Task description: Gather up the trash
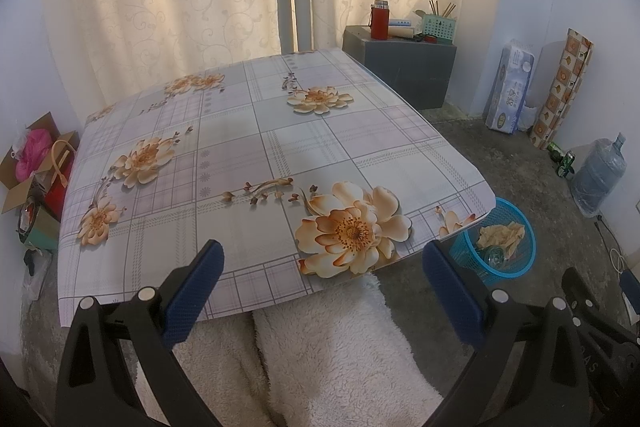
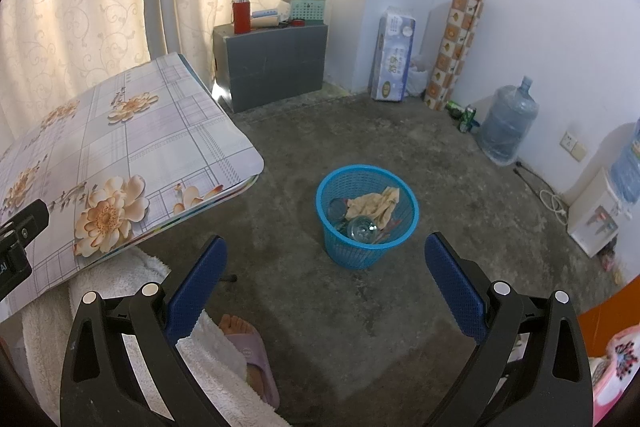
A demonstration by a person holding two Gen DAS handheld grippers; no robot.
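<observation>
Trash (image 2: 374, 207) is seen piled in a blue basket (image 2: 404, 187) on the floor. Left gripper (image 1: 322, 267) and right gripper (image 2: 326, 259) are held empty, fingers apart; the light basket could be tipped by a careless reach.

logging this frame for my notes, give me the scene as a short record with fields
left gripper: jaws open, holding nothing, over the near table edge
right gripper: jaws open, holding nothing, above the floor
table: flowered cloth, no loose items on the visible top
basket: blue, on the floor to the right of the table
basket contents: crumpled paper, clear glass jar
</observation>
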